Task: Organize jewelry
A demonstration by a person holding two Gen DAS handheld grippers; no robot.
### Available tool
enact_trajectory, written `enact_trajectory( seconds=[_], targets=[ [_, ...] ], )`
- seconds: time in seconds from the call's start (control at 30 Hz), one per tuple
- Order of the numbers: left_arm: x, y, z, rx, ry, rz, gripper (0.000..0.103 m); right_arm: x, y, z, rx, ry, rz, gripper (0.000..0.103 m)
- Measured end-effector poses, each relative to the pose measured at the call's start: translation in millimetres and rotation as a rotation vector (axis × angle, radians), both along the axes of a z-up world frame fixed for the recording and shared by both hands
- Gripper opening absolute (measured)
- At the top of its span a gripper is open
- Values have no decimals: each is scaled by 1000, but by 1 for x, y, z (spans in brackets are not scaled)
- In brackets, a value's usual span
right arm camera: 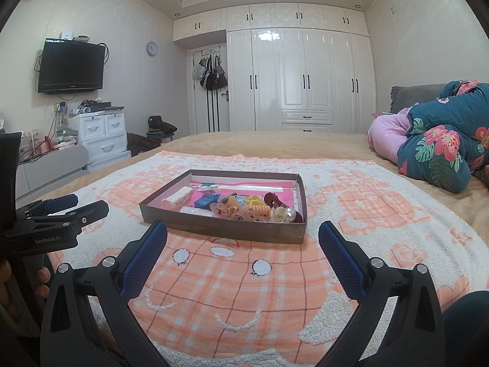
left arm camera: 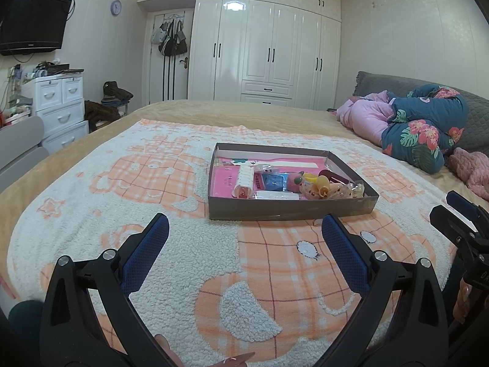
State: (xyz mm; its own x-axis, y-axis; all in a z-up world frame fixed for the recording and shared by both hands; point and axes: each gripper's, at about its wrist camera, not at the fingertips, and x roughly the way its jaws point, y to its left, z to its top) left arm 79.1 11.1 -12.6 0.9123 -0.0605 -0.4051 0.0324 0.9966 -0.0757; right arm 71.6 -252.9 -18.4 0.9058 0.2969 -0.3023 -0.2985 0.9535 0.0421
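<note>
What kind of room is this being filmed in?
A home bedroom, almost certainly. The work happens on a bed with a fleecy blanket, a rolled-up quilt lies at its head, and a white wardrobe fills the far wall.

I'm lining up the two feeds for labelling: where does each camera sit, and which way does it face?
Left wrist view: sits on the left gripper, low over the blanket, facing the tray and the wardrobe; its own open fingers show, with the right gripper at the right edge.
Right wrist view: sits on the right gripper, facing the same way; its open fingers show, with the left gripper at the left edge.
Shared: tray, blanket, wardrobe, television.
</note>
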Motion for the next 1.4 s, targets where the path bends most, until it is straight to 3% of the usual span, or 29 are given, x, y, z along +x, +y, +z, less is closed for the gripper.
enact_trajectory(
  seconds=[1.4],
  targets=[
    [5,6,-7,-10,30,-10,92,3,1,-1,2,13,-3,97]
  ],
)
